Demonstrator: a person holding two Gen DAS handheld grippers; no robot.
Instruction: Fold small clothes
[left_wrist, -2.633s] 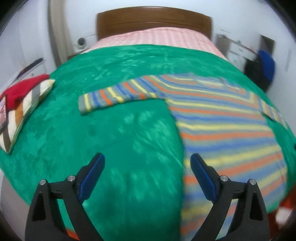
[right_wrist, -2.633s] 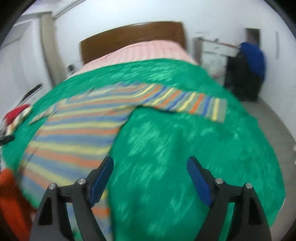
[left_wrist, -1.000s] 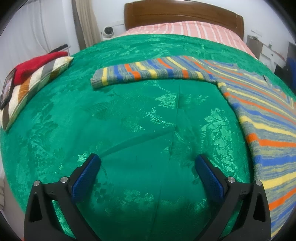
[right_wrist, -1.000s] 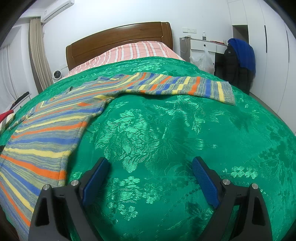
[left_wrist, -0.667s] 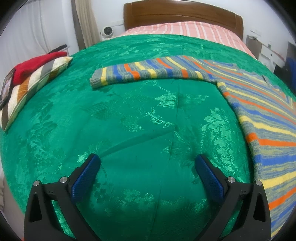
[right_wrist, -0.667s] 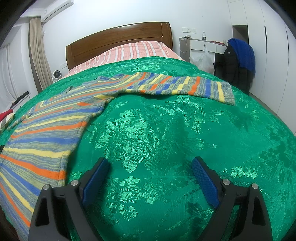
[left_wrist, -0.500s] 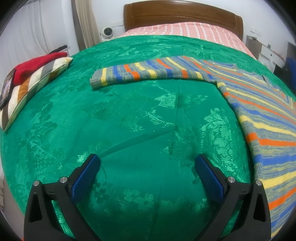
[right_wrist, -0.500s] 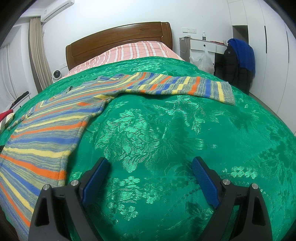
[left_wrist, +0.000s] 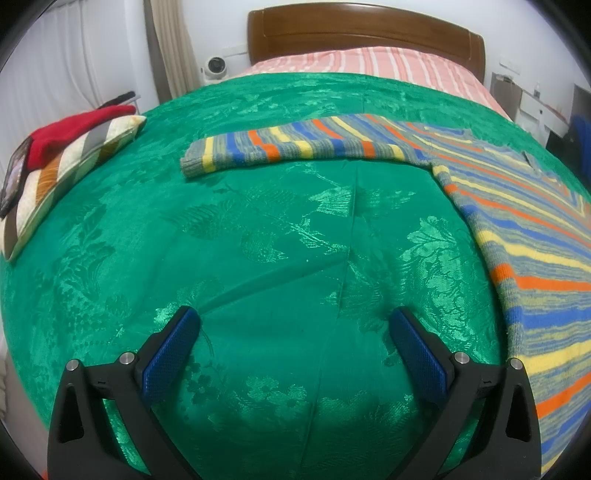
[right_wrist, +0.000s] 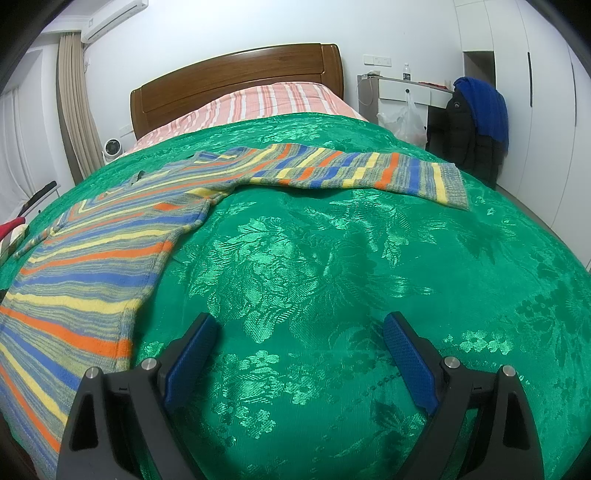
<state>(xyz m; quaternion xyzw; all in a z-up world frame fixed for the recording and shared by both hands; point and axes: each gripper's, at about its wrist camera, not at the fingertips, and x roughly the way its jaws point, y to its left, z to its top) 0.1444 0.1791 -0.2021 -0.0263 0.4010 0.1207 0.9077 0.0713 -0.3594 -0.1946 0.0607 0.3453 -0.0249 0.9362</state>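
a striped sweater (left_wrist: 517, 206) lies spread flat on the green bedspread (left_wrist: 258, 240) that covers the bed, its bands running orange, blue, yellow and grey. in the left wrist view the body of the sweater fills the right side of the frame and one sleeve (left_wrist: 295, 147) stretches out to the left across the cover, its ribbed cuff at the far left end. in the right wrist view the same sweater (right_wrist: 92, 258) sits at the left, with the other sleeve (right_wrist: 354, 171) reaching out to the right and ending in a grey ribbed cuff. the left gripper (left_wrist: 295, 328) hangs over bare green fabric just to the left of the sweater's body, jaws wide apart and holding nothing. the right gripper (right_wrist: 299, 332) hangs over bare fabric to the right of the body, jaws likewise wide apart and empty. at the left edge of the bed a striped cushion (left_wrist: 62, 170) rests with a red garment (left_wrist: 70, 133) on top of it. beyond the green cover a pink striped sheet (right_wrist: 258, 99) runs up to the wooden headboard (right_wrist: 236, 77), and a dark jacket with a blue garment (right_wrist: 476, 122) draped over it hangs near the white wardrobe at the right.
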